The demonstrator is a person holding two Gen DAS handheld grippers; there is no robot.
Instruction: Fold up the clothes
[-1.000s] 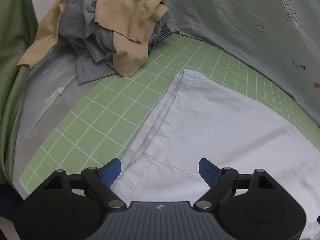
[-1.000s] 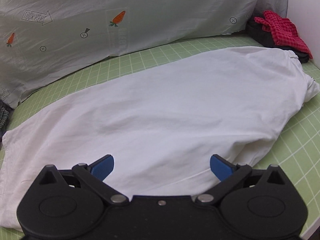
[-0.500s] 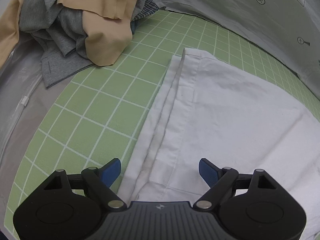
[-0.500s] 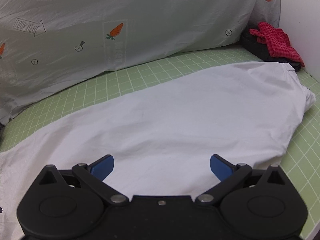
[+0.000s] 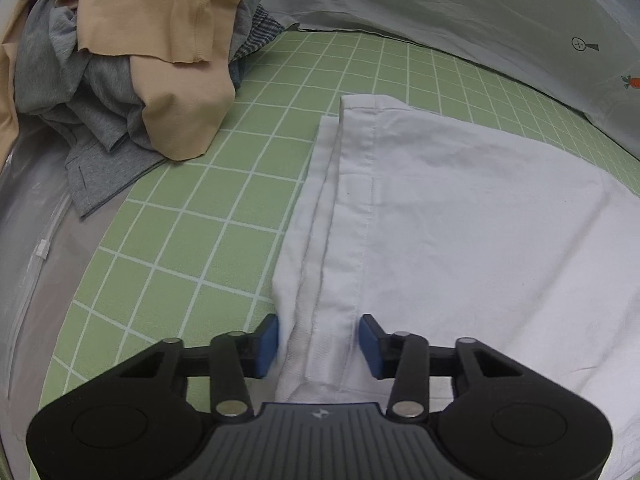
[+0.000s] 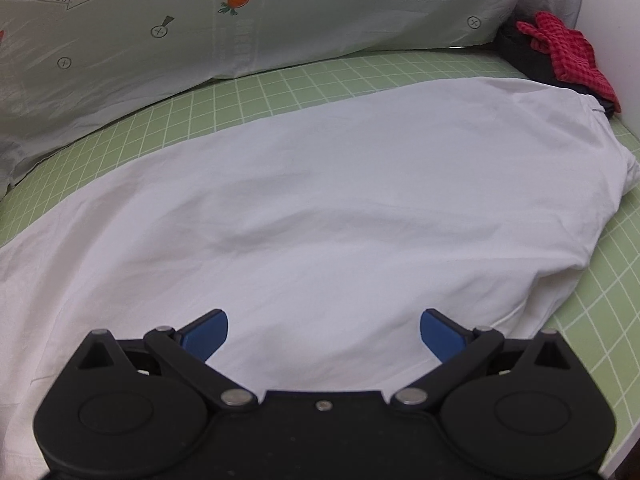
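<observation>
A white garment [image 5: 460, 220] lies spread flat on a green grid mat [image 5: 192, 216]. Its layered hem edge runs toward my left gripper [image 5: 318, 344]. The jaws of that gripper are closing, and the bunched hem stands between the blue pads [image 5: 267, 344] without being pinched. In the right wrist view the same white garment [image 6: 320, 184] fills the middle. My right gripper [image 6: 324, 330] hovers open over the near part of the garment, with nothing between its fingers.
A heap of beige and grey clothes [image 5: 132, 60] sits at the far left of the mat, beside a clear plastic bag [image 5: 32, 240]. A pale carrot-print bedding [image 6: 240, 28] runs along the back. A red checked cloth [image 6: 568, 48] on dark fabric lies at the far right corner.
My left gripper has dropped to the garment's hem and its jaws have narrowed around the cloth. The right gripper has shifted slightly over the garment and stays open.
</observation>
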